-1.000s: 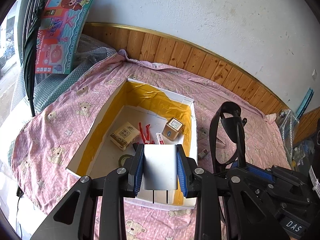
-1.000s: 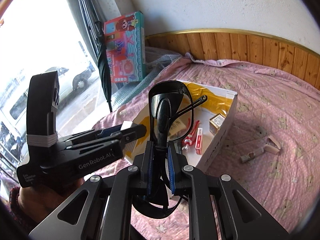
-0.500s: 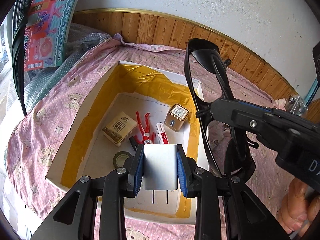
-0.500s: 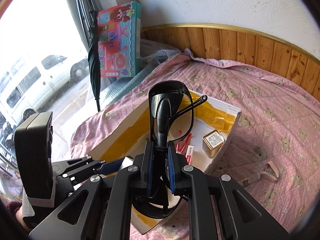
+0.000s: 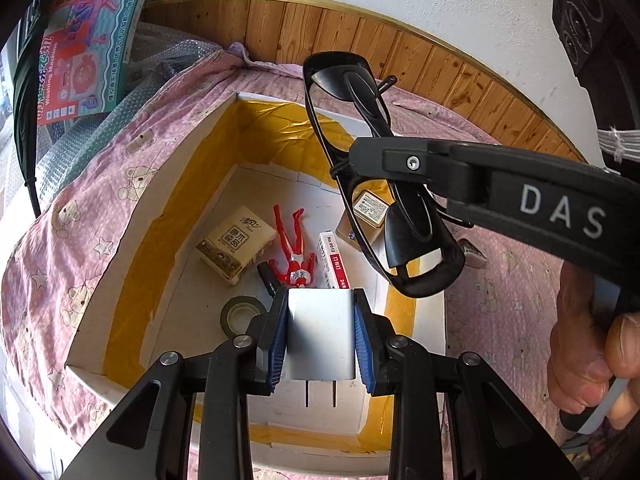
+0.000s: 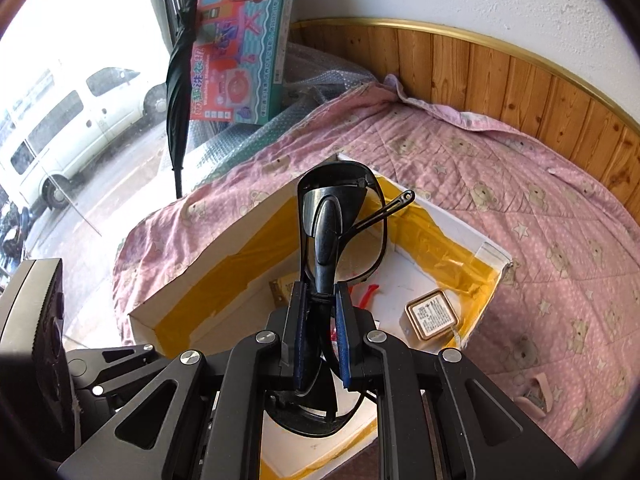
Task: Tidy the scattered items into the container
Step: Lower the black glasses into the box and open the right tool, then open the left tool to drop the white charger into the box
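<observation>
1. Pink bedspread (image 6: pixel 500 184), printed with pale bears and stars.
2. White box (image 5: pixel 168 184), lined with yellow tape.
3. White plug adapter (image 5: pixel 320 336) between blue pads (image 5: pixel 279 340).
4. Black sunglasses (image 6: pixel 340 216).
5. Red and silver toy figure (image 5: pixel 294 248).
6. Teal and pink toy carton (image 6: pixel 244 40).
7. Brown wooden panelling (image 6: pixel 500 68), gold-trimmed.

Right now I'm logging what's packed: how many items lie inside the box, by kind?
Inside the box:
Tissue pack: 1
Red toy figure: 1
Staples box: 1
Gold-topped box: 1
Tape roll: 1
Small black item: 1
Total: 6
</observation>
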`<state>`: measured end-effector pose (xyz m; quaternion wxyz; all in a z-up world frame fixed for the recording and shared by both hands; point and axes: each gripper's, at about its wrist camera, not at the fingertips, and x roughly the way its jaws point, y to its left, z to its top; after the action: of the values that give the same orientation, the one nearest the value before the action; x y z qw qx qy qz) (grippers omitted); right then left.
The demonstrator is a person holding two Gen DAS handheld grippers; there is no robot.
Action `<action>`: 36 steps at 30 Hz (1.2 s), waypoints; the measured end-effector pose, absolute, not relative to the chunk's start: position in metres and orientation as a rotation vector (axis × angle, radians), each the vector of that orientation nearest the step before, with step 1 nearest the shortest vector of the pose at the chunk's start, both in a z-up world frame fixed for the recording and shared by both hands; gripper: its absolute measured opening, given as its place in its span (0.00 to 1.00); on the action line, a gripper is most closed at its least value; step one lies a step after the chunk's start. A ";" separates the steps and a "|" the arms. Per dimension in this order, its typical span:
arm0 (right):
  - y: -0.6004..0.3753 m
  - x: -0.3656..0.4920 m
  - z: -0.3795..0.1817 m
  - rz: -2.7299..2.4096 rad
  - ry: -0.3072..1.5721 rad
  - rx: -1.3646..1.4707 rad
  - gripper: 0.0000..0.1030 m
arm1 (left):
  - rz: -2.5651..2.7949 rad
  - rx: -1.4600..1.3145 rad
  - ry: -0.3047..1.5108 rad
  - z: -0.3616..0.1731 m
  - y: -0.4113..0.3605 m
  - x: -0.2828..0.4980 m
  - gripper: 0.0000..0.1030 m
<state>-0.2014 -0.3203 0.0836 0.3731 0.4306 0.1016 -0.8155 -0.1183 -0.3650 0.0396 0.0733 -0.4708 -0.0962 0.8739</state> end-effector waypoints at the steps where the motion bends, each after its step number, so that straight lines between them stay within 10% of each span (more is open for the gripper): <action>1: -0.323 -0.206 0.082 -2.085 0.272 1.108 0.13 | 2.620 -1.422 -0.303 0.037 -0.368 -0.119 0.30; 31: -0.430 -0.294 -0.002 -1.876 0.748 1.198 0.19 | 2.510 -1.557 -0.397 0.001 -0.391 -0.142 0.30; 36: -0.412 -0.302 0.026 -1.941 0.603 1.194 0.33 | 2.510 -1.570 -0.402 -0.003 -0.393 -0.142 0.54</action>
<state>-0.3017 -0.4124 0.0261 0.3821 0.4679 0.2363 -0.7611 -0.1421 -0.3934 -0.0028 0.0771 -0.5239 -0.1341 0.8376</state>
